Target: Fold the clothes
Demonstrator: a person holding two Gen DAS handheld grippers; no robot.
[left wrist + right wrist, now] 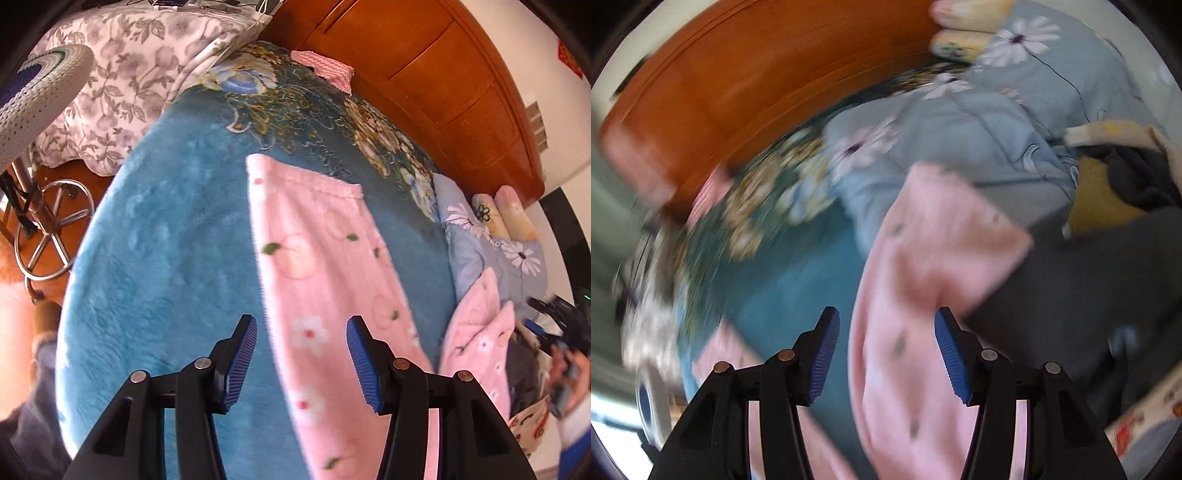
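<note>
Hovering over the pink floral pajama trousers (325, 266) spread on the blue blanket (159, 251) of the bed, the left gripper (301, 363) and right gripper (886, 356) both stand half open, holding nothing. Though blurred, the right view suggests a fold between grasps; next, each must pinch an edge.

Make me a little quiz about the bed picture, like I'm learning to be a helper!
1. True or false: the left tool is squeezing the pink garment.
2. What colour is the blanket under the garment? A) blue B) yellow C) red
3. What wooden thing stands behind the bed?

Key:
1. False; its fingers are apart above the cloth.
2. A
3. The headboard.
</note>
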